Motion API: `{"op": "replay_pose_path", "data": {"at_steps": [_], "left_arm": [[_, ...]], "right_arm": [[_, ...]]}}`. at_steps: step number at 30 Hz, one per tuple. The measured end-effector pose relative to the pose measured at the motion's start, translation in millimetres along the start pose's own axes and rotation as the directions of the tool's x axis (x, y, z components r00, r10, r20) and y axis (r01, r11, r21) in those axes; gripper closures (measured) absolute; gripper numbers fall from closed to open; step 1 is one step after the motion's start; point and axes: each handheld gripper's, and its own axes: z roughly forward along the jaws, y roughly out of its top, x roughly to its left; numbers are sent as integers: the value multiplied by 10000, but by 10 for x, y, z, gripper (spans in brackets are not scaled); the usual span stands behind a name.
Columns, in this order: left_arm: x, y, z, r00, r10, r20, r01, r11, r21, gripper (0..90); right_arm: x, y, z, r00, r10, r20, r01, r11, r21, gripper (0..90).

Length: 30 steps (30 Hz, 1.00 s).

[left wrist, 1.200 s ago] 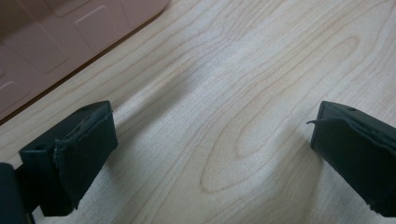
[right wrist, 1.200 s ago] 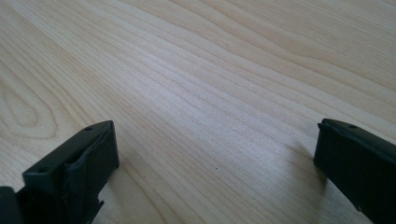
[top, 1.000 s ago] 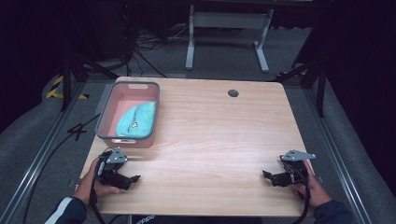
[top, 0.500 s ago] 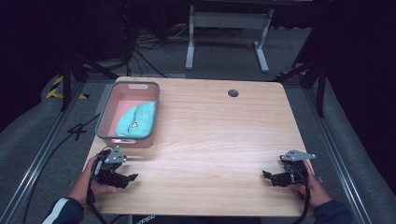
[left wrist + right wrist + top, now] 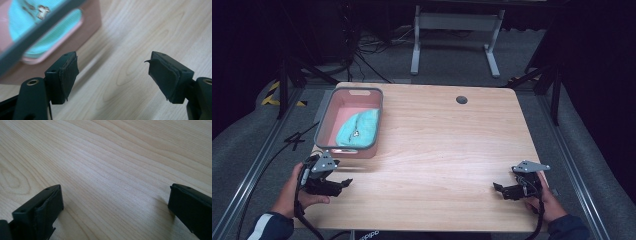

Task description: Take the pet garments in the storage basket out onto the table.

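**Two grippers, one tub, one cloth**

Near the table's (image 5: 437,150) front edge, the left gripper (image 5: 343,184) has just been closing on nothing, jaws apart. The right gripper (image 5: 498,188) gapes wide, empty. Farther back, one pink tub (image 5: 323,132) holds one blue cloth (image 5: 359,127)

Bare table (image 5: 447,145) lies open between both hands; the pink bin (image 5: 373,122) blocks the far-left corner.
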Motion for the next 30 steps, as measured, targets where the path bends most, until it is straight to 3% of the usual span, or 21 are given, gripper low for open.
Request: {"op": "replay_pose_path", "data": {"at_steps": [13, 17, 21, 27, 30], "left_arm": [[245, 355, -170, 9986, -28, -524, 21, 9999, -134, 225], [345, 462, -159, 9993, -110, -345, 101, 9996, -282, 220], [457, 634, -60, 9990, 64, -431, -50, 9994, 334, 216], [549, 791, 86, 9988, 125, -483, -86, 9969, 785, 209], [616, 868, 191, 9991, -33, -422, 79, 9939, 1102, 209]], "right_arm": [[2, -1, -1, 10000, 0, 27, 0, 10000, -10, 4], [1, -2, -2, 10000, -6, 23, 6, 10000, -8, 4], [2, -1, -1, 10000, 7, 22, -7, 10000, -12, 4], [1, -1, -2, 10000, -8, 30, 8, 10000, -2, 4], [1, -2, -2, 10000, -4, 27, 4, 10000, -3, 4]]}}
